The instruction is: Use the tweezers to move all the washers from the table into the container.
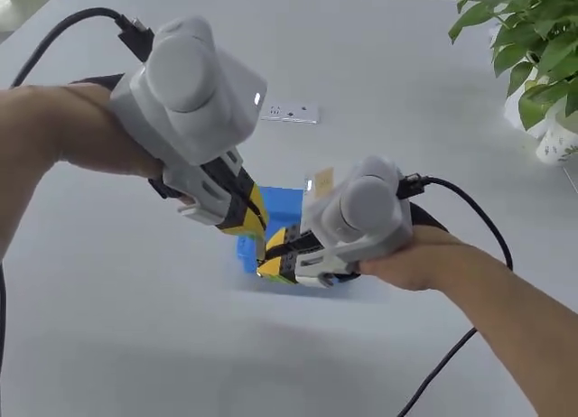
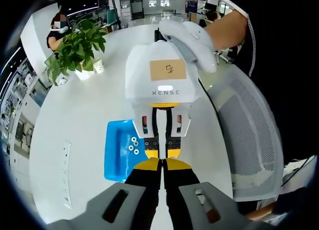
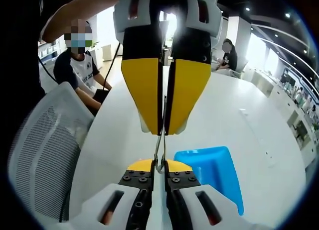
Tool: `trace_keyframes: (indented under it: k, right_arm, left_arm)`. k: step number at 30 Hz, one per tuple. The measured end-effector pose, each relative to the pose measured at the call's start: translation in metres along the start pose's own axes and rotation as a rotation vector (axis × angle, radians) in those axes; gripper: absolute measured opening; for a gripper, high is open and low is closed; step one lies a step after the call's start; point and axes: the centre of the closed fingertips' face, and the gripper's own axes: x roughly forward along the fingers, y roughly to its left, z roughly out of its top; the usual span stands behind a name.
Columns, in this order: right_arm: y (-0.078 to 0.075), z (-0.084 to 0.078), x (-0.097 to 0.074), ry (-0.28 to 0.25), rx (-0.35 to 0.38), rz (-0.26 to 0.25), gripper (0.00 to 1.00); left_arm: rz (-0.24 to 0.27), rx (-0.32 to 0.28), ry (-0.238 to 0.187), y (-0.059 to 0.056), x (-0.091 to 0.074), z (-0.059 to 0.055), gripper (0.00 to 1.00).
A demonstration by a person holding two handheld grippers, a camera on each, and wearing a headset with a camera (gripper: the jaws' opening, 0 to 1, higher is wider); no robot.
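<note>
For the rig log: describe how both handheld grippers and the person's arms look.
The left gripper and right gripper share pale grey rounded housings, black jaws with yellow pads, and a black cable each. The right gripper bears a tan sticker with a handwritten character above XENSE lettering. The forearms are uncovered.

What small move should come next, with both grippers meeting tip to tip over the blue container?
Probably ease open the fingers of the left gripper, leaving the tweezers to the right gripper alone. Both pairs of fingers look shut on the thin tweezers between them, so neither can work them. Several washers already lie in the blue container.
</note>
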Motion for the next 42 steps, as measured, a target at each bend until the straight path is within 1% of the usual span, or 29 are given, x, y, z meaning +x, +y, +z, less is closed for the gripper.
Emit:
trace_keyframes:
  k: [9, 12, 19, 25, 30, 42]
  right_arm:
    - [-0.016, -0.004, -0.002, 0.006, 0.0, -0.013, 0.09]
    - [-0.021, -0.005, -0.003, 0.0, 0.006, -0.02, 0.09]
    - [-0.034, -0.008, -0.001, -0.002, 0.012, -0.032, 0.09]
    - [-0.044, -0.014, 0.002, 0.002, 0.02, -0.039, 0.09]
    - [-0.05, -0.021, 0.008, 0.011, 0.014, -0.04, 0.09]
    - [-0.06, -0.044, 0.021, 0.041, 0.034, -0.026, 0.09]
  left_arm:
    - [0.003, 0.003, -0.011, 0.016, 0.002, 0.001, 0.05]
    - [0.006, 0.005, -0.012, 0.021, 0.002, 0.001, 0.05]
    - [0.013, 0.015, -0.005, 0.033, 0.006, 0.0, 0.05]
    - [0.017, 0.012, -0.013, 0.043, 0.011, -0.003, 0.05]
    - [0.018, 0.014, -0.003, 0.049, 0.018, -0.009, 0.05]
    - [0.009, 0.013, 0.007, 0.061, 0.041, -0.019, 0.05]
